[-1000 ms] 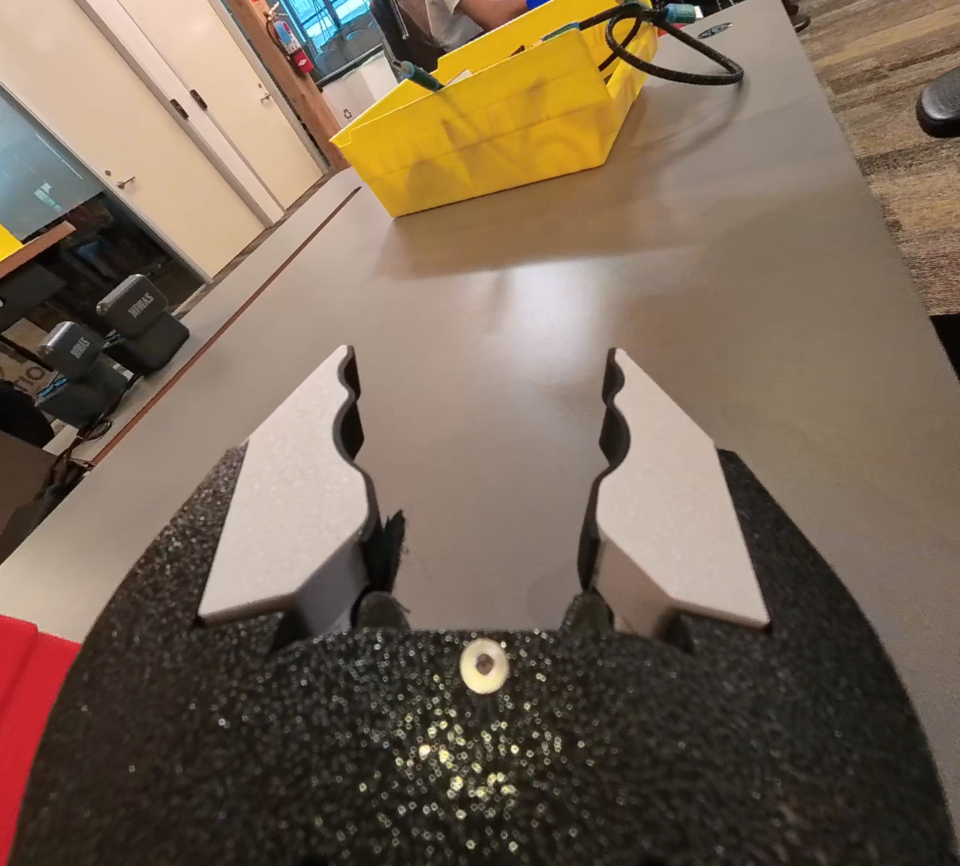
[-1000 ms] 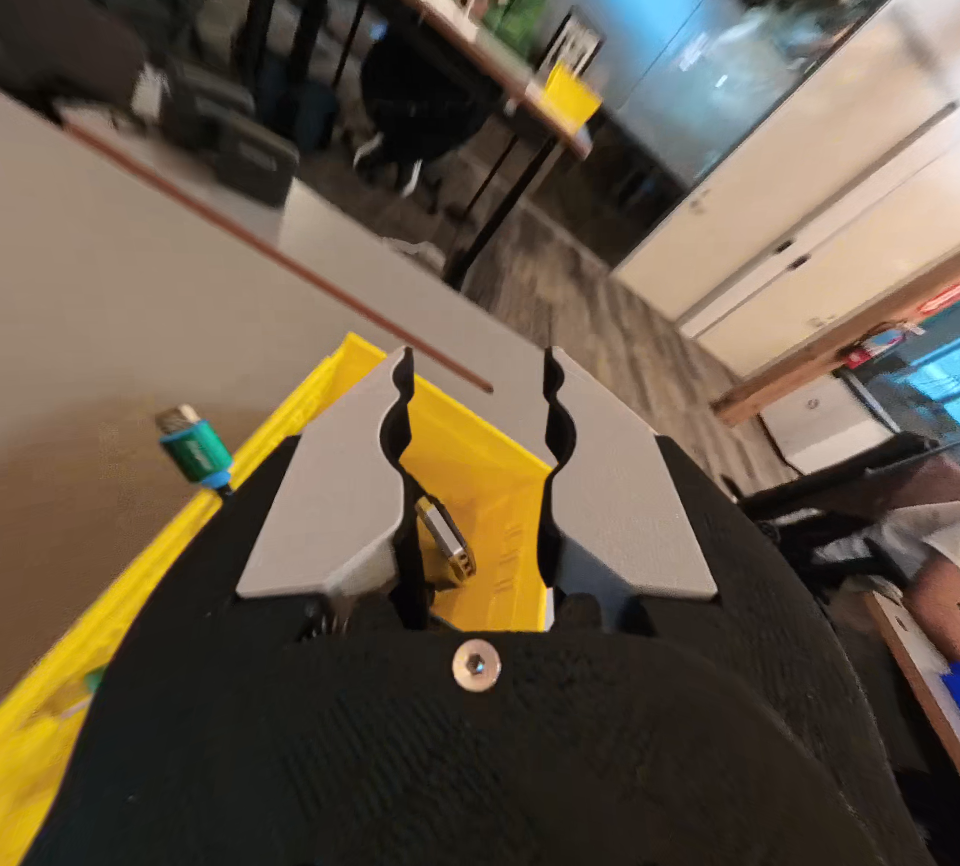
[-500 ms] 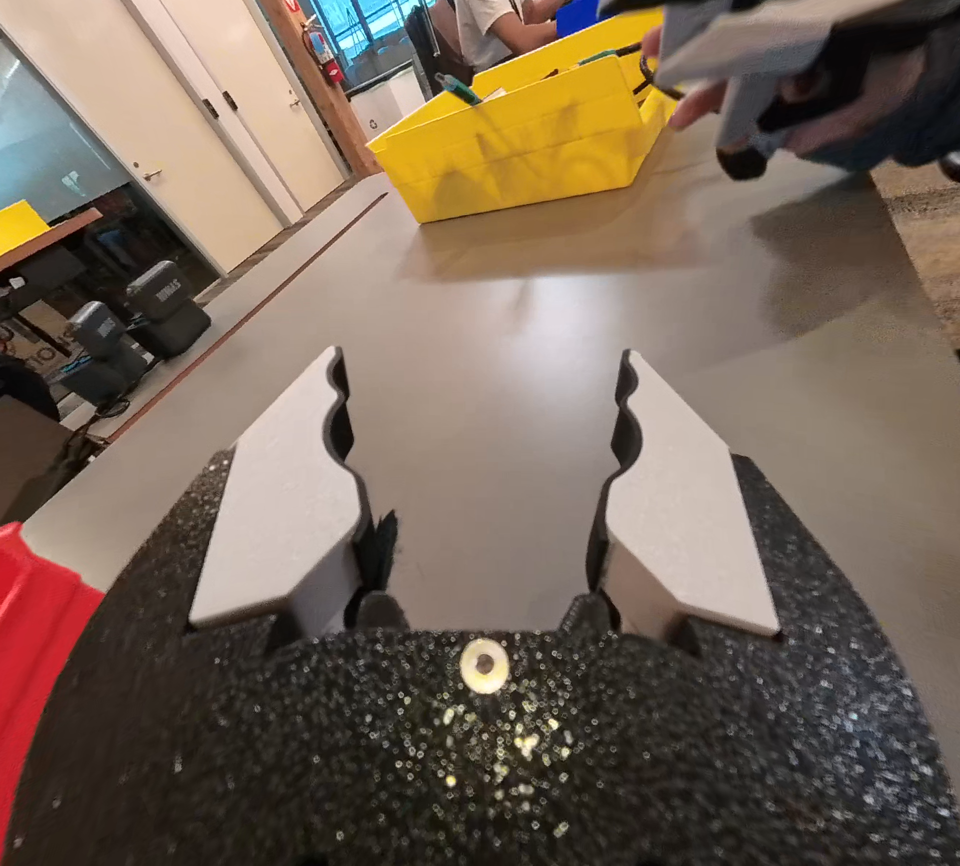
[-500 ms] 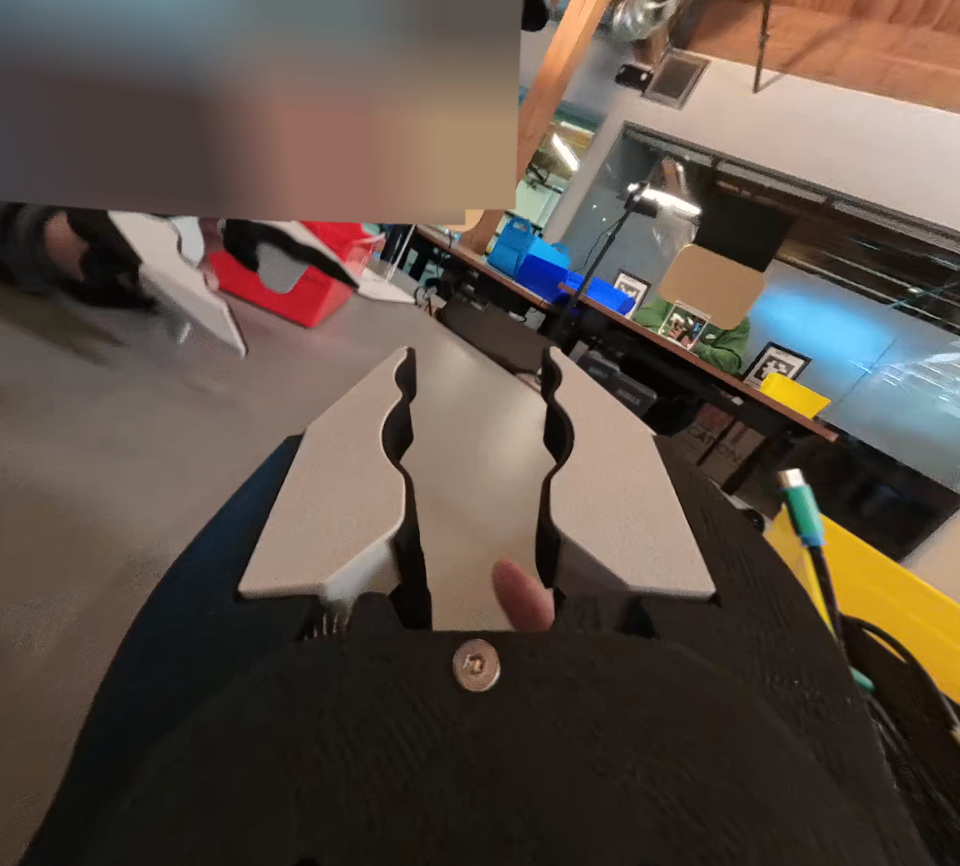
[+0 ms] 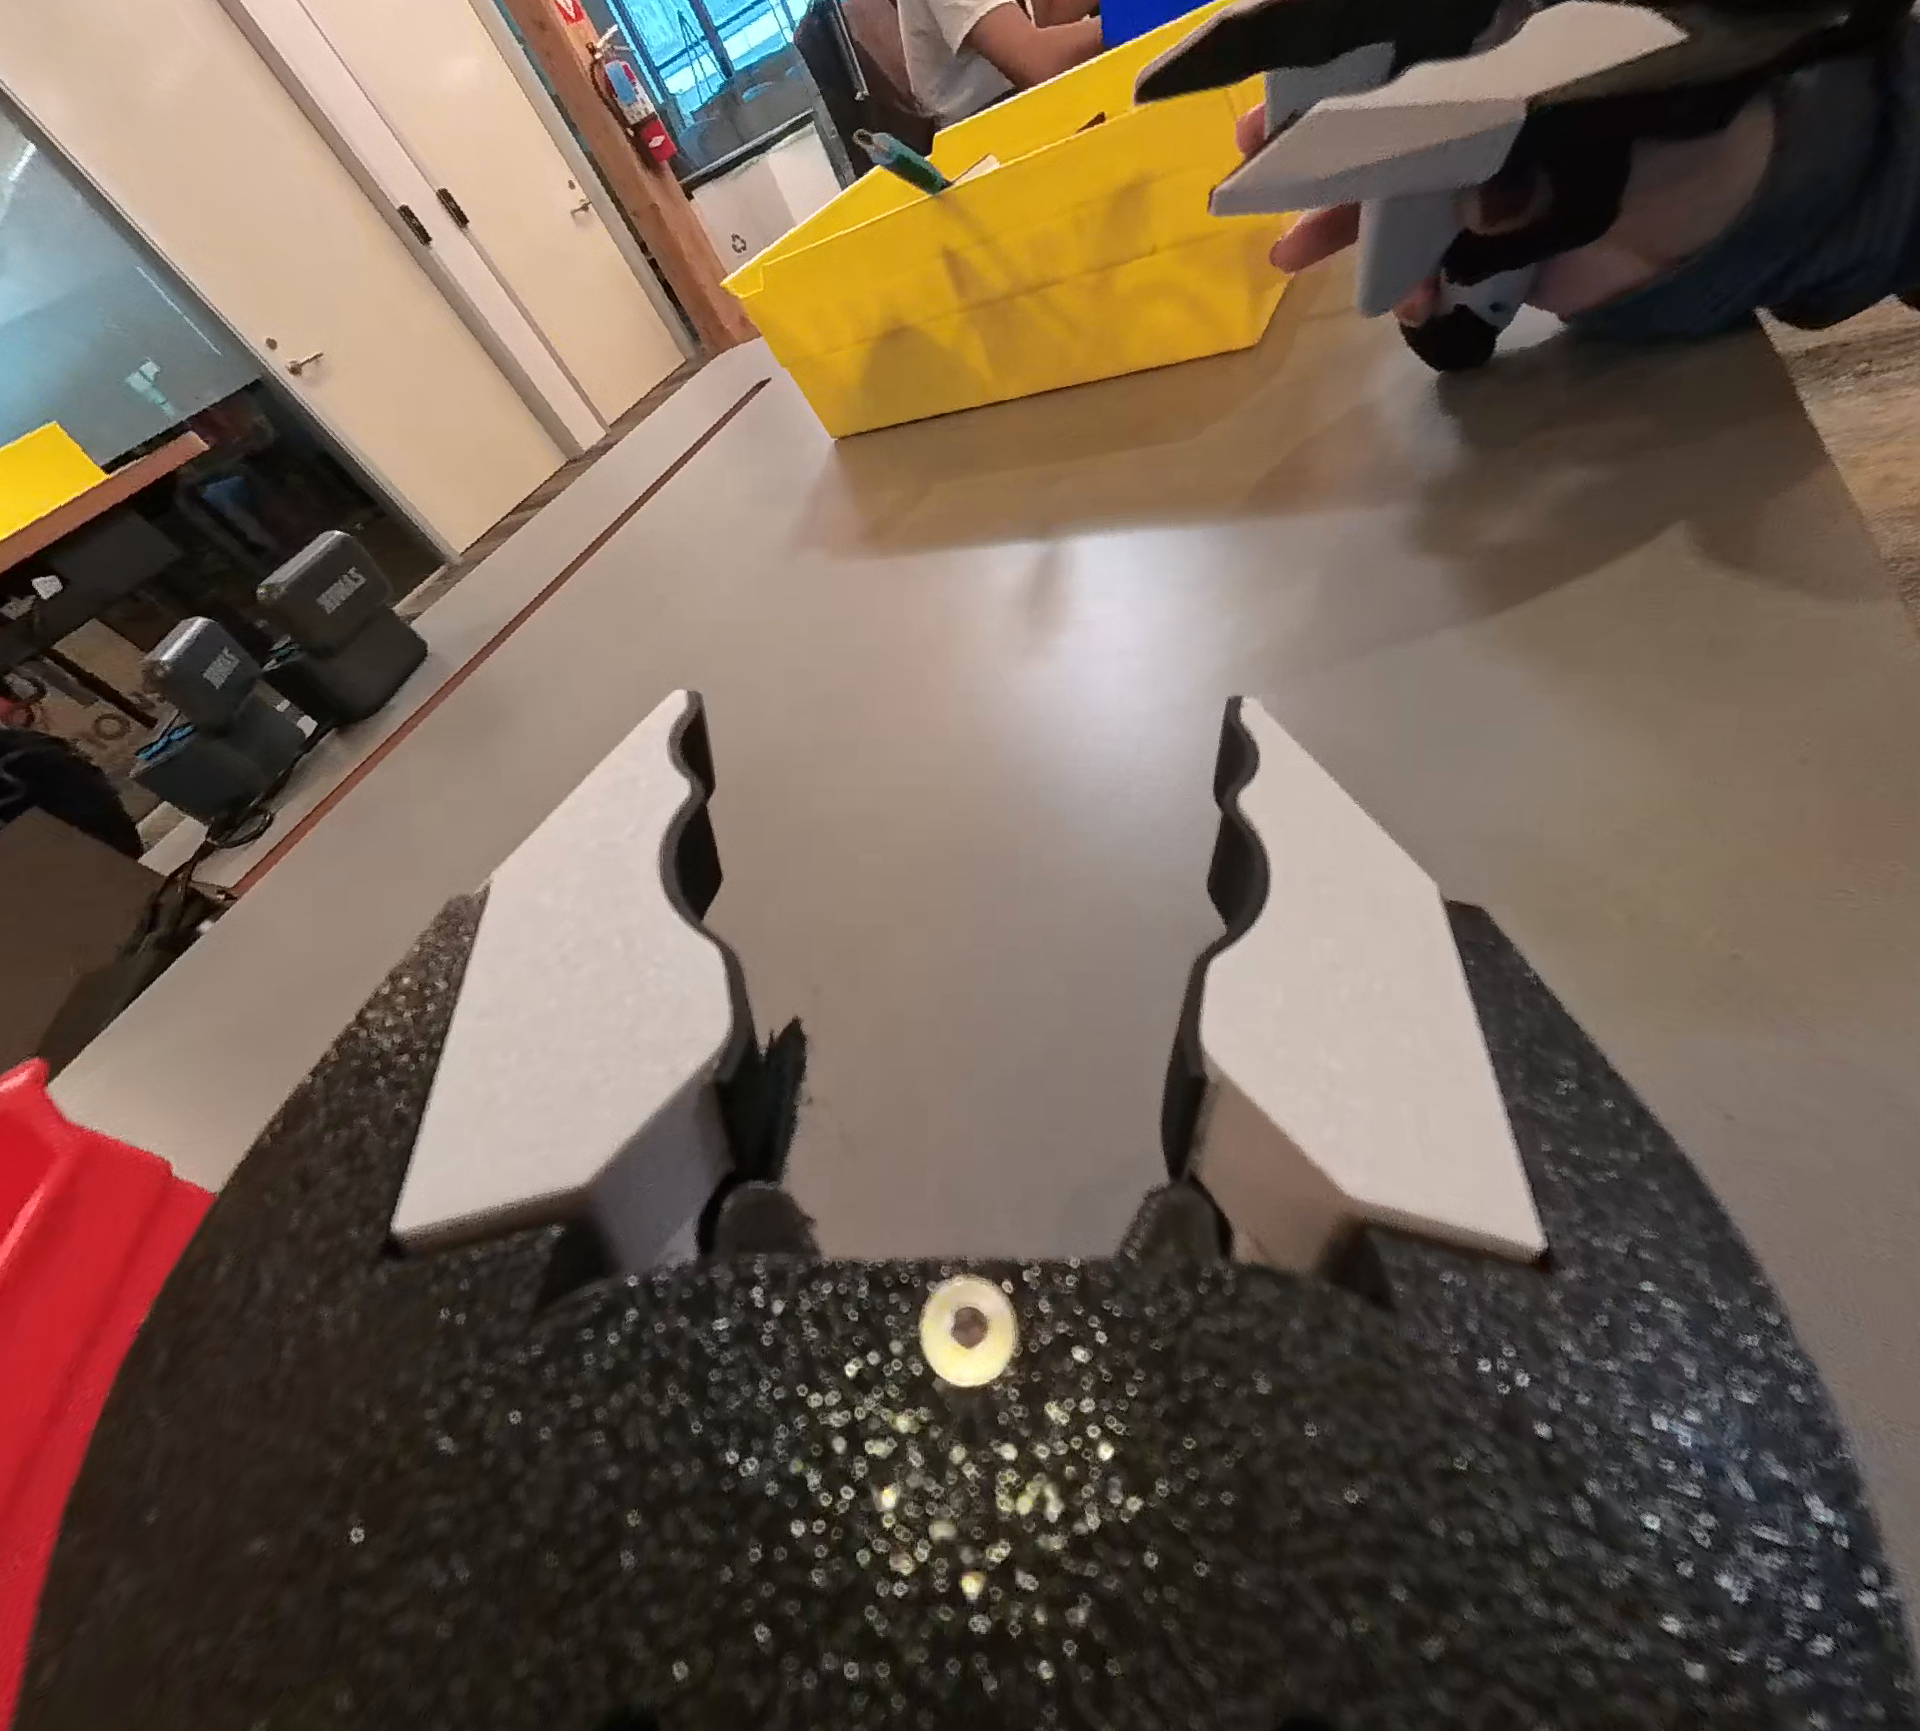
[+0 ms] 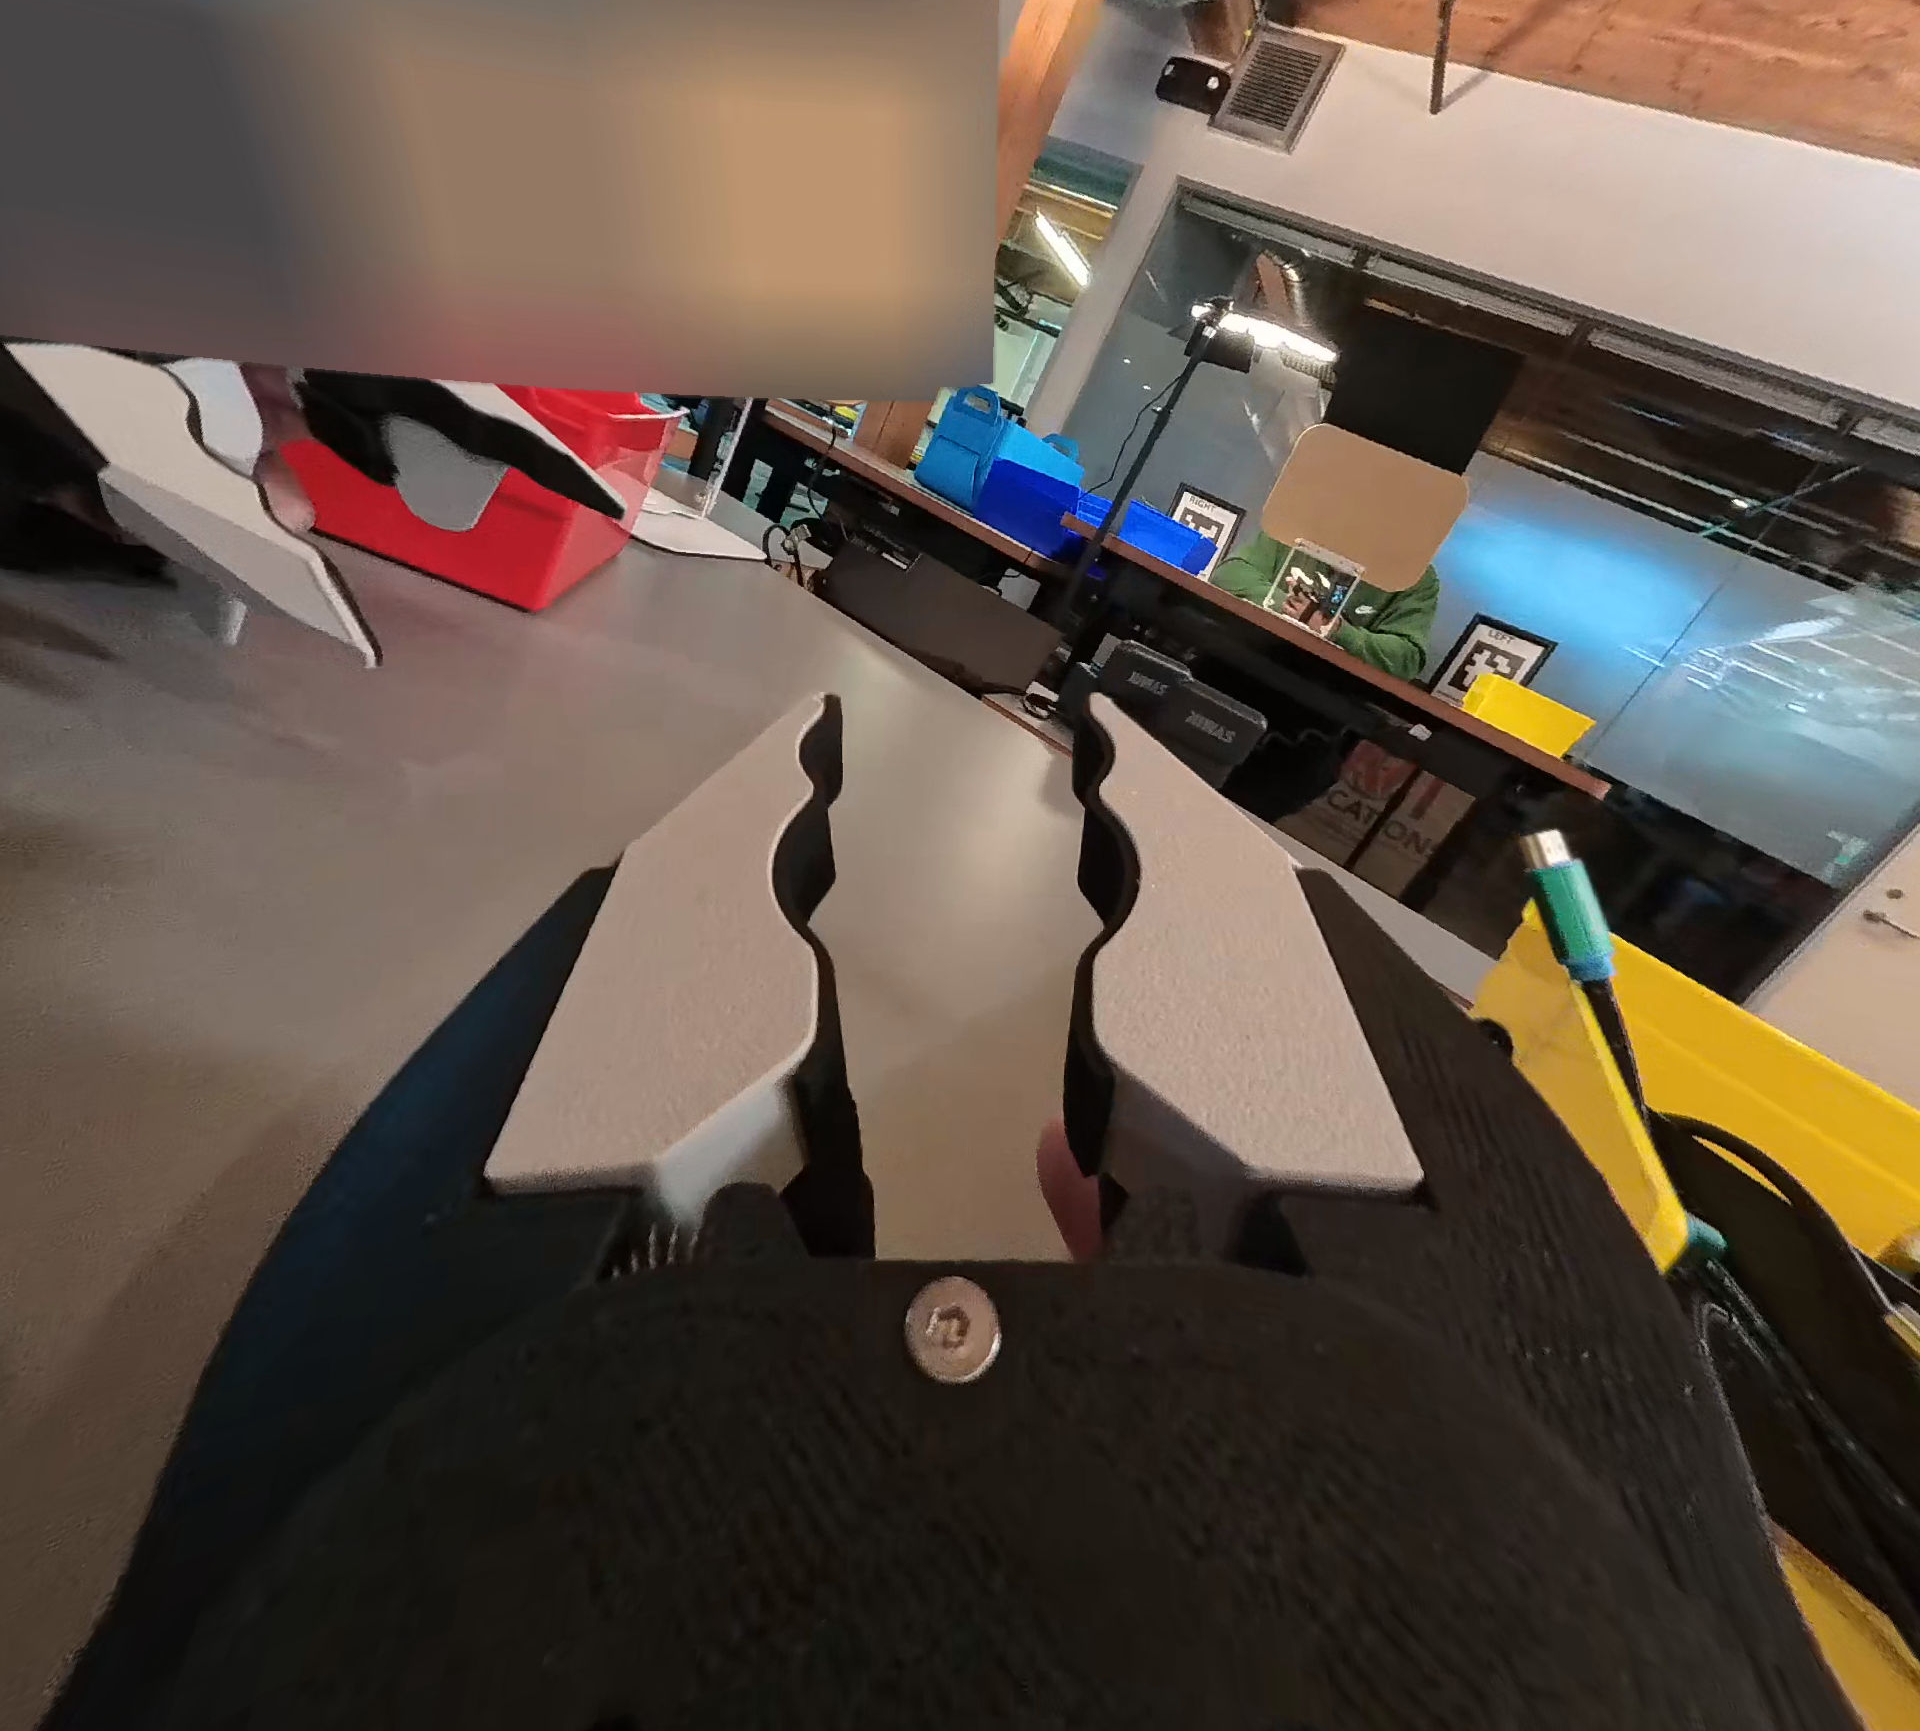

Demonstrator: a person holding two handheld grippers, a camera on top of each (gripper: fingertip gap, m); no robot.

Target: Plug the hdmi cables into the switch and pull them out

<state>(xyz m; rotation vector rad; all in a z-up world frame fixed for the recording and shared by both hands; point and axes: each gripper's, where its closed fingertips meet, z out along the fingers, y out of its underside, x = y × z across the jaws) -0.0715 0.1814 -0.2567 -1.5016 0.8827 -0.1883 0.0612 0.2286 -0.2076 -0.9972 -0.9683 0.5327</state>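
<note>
Your right gripper (image 6: pixel 956 725) has swung away from the yellow bin (image 5: pixel 1039 299) within the last second: a second ago it looked down into the bin at a metal connector; now it lies low over the grey table (image 5: pixel 1039 601), jaws parted and empty, your fingertip visible at their base. Your left gripper (image 5: pixel 961 725) has barely moved and is spread wide over bare tabletop, grasping nothing.

The hdmi cables remain in the bin. One green-sleeved plug (image 6: pixel 1569 912) stands above the rim just beside your right gripper, and a black cable (image 6: pixel 1766 1193) loops inside. A second green plug (image 5: pixel 899 159) shows at the bin's far corner.

No switch is visible in either view; it may sit in the bin, but that cannot be confirmed. Judgement: nothing is picked up yet, so plugging has not begun. A red bin (image 6: pixel 499 528) stands behind the left gripper.
</note>
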